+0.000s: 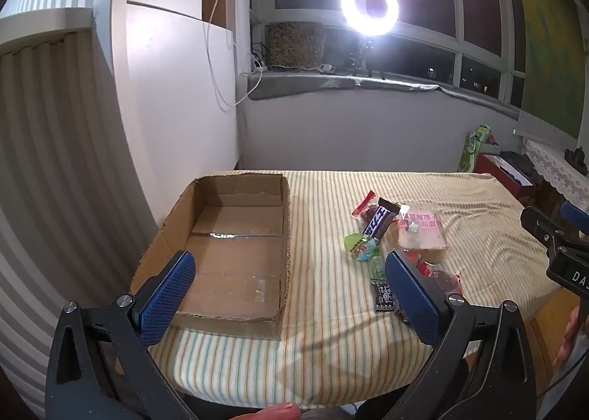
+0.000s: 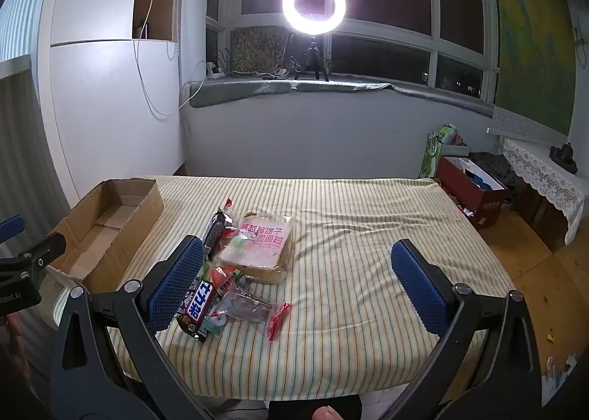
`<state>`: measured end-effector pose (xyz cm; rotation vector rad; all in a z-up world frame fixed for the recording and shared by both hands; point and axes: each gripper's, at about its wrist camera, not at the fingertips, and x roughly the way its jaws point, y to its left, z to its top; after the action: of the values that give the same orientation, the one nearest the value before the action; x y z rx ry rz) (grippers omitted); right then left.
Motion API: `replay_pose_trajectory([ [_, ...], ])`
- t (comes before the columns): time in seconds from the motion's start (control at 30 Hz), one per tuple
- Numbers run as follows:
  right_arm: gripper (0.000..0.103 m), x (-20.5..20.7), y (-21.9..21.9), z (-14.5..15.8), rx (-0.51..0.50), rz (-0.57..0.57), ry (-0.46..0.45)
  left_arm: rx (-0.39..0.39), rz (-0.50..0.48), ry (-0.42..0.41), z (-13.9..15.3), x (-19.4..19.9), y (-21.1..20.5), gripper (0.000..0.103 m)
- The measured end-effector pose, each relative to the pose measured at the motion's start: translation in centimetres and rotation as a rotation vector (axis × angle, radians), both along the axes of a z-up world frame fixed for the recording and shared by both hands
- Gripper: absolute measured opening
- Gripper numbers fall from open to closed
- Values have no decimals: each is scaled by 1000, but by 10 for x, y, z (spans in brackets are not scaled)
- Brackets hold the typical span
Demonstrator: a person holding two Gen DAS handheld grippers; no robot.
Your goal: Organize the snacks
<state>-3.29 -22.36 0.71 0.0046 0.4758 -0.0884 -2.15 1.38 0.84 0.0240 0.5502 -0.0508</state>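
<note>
Striped tablecloth under snacks, ring light on windowsill.

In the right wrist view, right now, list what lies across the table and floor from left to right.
Left gripper → cardboard box → chocolate bar → bread packet → bare striped tablecloth → red box on the floor → lace-covered side table.

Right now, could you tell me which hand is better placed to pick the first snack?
Probably the right. Its open tongs hang empty with the snack pile just inside their left finger. The left tongs, also open, face the gap beside the empty cardboard box.
</note>
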Motion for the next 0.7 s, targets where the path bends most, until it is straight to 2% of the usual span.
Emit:
replay_pose_trajectory([
  [0.7,103,-2,2,-4,0,0,-2,1,-2,1,1,-1,2,102],
])
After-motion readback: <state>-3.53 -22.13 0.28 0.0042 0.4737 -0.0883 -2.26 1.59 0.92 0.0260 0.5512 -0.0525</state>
